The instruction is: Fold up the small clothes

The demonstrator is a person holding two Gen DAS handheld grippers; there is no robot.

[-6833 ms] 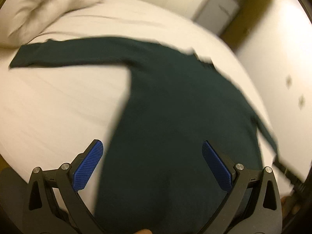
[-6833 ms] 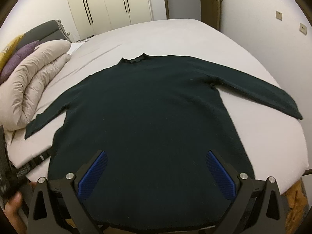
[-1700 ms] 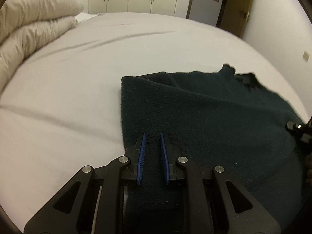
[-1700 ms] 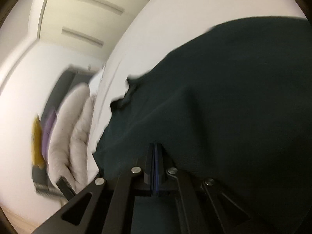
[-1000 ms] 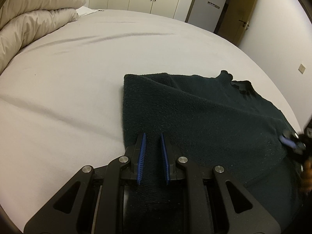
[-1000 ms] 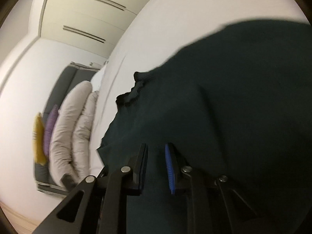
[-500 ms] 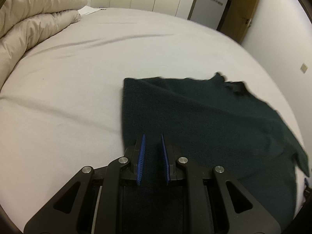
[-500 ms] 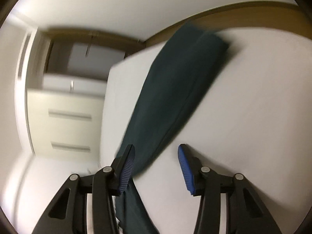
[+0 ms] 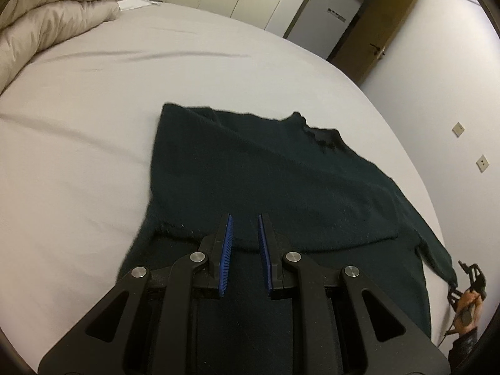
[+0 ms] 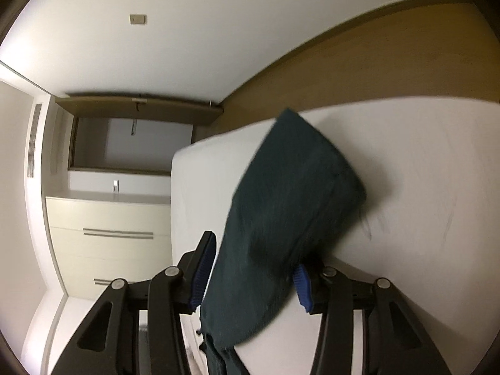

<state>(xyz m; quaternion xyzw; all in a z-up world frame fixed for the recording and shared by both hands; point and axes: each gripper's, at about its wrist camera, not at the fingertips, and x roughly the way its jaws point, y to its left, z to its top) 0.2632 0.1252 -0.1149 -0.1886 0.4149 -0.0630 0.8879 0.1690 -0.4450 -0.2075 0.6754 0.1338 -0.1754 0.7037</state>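
Each gripper (image 9: 243, 243) is black, with ribbed blue pads (image 9: 226, 251) and silver screws (image 9: 197, 256).

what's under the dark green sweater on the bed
The sweater lies on the white bed sheet, which shows all around it. One sleeve is folded over its body. Whatever lies beneath the fabric is covered and cannot be seen.

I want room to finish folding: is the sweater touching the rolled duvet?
Apart. The left wrist view shows a broad stretch of bare sheet between the sweater and the duvet.
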